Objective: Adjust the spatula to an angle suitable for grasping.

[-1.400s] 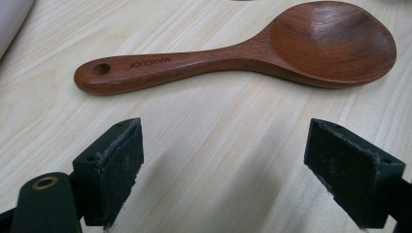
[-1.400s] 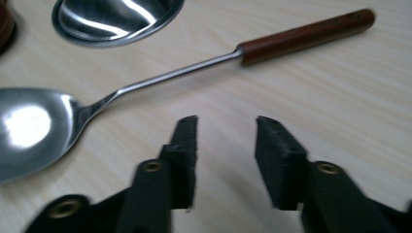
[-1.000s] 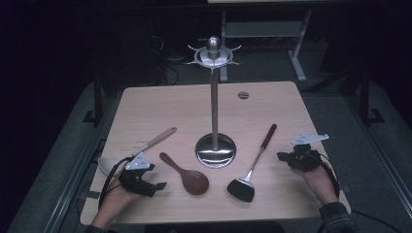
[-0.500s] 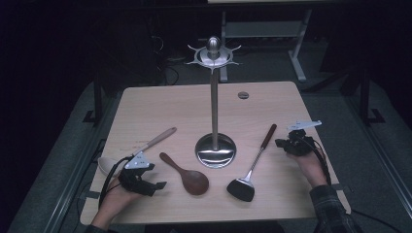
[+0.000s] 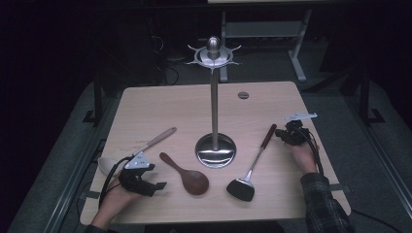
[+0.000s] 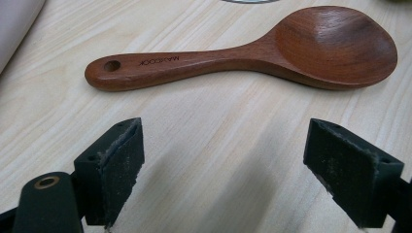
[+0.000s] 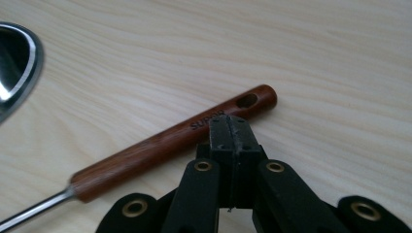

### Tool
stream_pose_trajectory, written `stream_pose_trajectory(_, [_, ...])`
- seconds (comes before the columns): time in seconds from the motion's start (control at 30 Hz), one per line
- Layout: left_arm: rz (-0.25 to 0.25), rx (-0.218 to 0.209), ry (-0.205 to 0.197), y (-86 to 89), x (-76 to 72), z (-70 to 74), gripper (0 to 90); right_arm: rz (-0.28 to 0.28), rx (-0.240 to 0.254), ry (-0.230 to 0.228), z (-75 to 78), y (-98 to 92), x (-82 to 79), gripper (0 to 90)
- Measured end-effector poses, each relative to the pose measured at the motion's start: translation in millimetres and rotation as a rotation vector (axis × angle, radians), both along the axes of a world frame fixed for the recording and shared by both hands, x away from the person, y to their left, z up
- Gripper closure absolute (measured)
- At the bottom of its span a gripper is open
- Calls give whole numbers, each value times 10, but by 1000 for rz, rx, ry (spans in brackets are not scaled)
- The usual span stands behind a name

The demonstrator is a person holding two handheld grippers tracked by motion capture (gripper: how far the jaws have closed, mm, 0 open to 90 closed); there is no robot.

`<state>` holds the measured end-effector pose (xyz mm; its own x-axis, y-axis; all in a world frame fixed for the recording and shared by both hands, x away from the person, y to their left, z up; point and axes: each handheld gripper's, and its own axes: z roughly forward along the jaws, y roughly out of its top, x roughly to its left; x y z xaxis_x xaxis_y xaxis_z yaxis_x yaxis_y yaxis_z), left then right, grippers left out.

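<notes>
The right gripper, jaws pressed together with nothing between, is seen at the wooden handle end of the spatula, which lies right of centre on the table, its long axis running from the black blade at lower left to the handle at upper right. The left gripper, jaws wide apart, is held at lower left near the wooden spoon.

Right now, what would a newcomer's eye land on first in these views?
The tall steel utensil stand rising from mid-table, hooks bare. Around its base lie a dark wooden spoon and a black spatula. The right gripper hovers shut at the spatula's wooden handle end, while the left gripper waits open by the spoon.
</notes>
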<state>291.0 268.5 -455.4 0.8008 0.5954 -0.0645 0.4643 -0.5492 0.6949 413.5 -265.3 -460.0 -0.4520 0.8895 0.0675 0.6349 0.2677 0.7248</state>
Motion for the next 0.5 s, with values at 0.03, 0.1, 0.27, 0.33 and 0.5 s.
stream_pose_trajectory(0.03, [0,0,0,0,0,0,143,0,0,0,0,0,0,900])
stream_pose_trajectory(0.1, [-3,0,3,-2,2,-4,143,-5,9,4,-50,-13,44,900])
stream_pose_trajectory(0.27, [-8,0,2,-6,-1,-2,143,9,-2,12,-85,57,76,900])
stream_pose_trajectory(0.33, [-7,0,3,-4,0,-2,143,14,-5,13,-86,81,76,900])
stream_pose_trajectory(0.5, [-5,-1,2,-7,-1,-2,143,32,-1,11,-81,118,75,900])
